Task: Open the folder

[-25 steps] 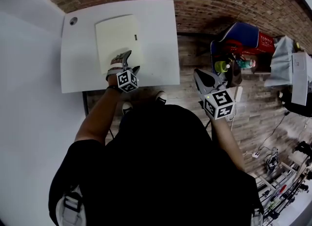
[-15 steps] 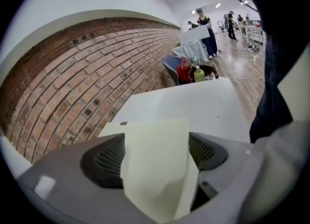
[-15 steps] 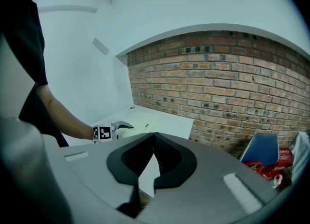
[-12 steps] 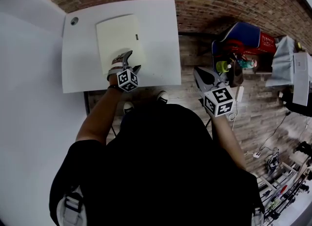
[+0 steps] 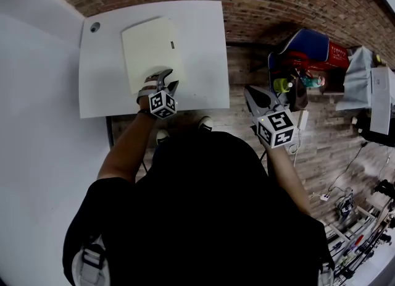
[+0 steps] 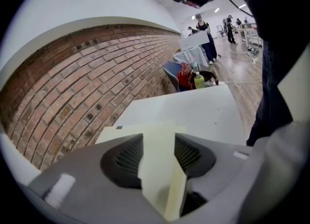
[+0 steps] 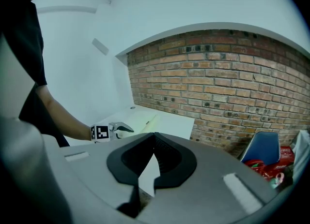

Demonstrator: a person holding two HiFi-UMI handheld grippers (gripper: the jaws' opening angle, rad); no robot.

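A cream folder (image 5: 150,47) lies flat and closed on the white table (image 5: 203,44), with a small dark tab at its right edge. My left gripper (image 5: 165,81) is at the folder's near edge. In the left gripper view, the cream cover (image 6: 157,155) runs through the gap of the left gripper (image 6: 159,143). Its jaws have just been closing and still stand apart, and the pads do not visibly press the cover. My right gripper (image 5: 250,93) hangs off the table to the right, over the floor, shut and empty. The right gripper (image 7: 154,133) looks toward the folder (image 7: 145,119) and the left gripper (image 7: 123,128).
A blue chair (image 5: 308,44) with a red bag (image 5: 336,53) and bottles stands at the right. A brick wall (image 6: 72,82) runs behind the table. There is a round hole (image 5: 94,26) in the table's far left corner. White wall lies to the left.
The left gripper's jaws have narrowed around the folder's near edge, and it has edged slightly further onto the folder. The right gripper has stayed where it was.
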